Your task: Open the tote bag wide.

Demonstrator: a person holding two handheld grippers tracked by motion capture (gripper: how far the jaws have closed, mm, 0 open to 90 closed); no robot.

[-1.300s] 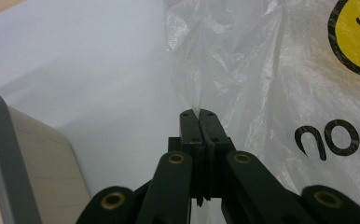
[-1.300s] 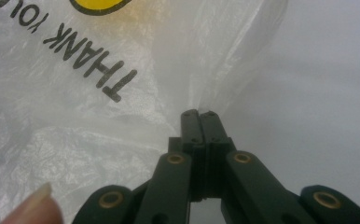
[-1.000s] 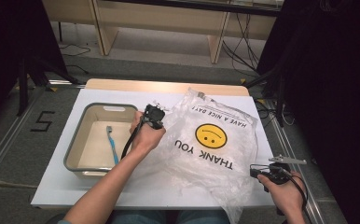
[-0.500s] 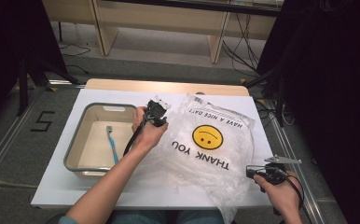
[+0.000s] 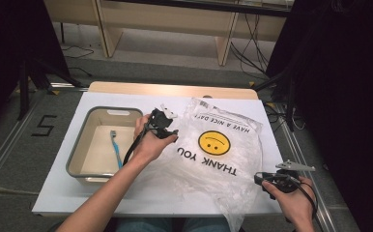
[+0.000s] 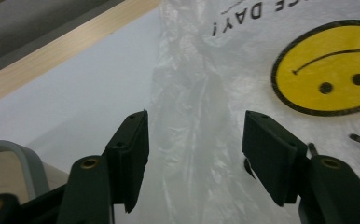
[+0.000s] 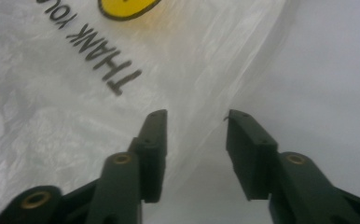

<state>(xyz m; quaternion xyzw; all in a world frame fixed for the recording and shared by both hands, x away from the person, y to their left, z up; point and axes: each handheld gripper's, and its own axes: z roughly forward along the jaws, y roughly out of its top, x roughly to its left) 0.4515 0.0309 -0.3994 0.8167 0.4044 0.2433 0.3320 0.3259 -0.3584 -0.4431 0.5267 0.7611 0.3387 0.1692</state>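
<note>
At the left of the high view, a grey tray (image 5: pixel 78 164) sits on the white tabletop (image 5: pixel 59 193) with a blue toothbrush (image 5: pixel 115 147) lying inside, probably waiting to be bagged. Just right of it, the left gripper (image 5: pixel 167 123) hovers over the bag's left edge; its jaws have just been opening and stand wide, with crumpled film below but nothing pinched. The plastic bag (image 5: pixel 213 159) lies flat across the middle, its smiley and lettering upside down, its long axis running from upper centre to lower right. At lower right, the right gripper (image 5: pixel 262 179) rests at the bag's near corner, jaws likewise just opened, gripping nothing; apparently both have released it after spreading it out.
</note>
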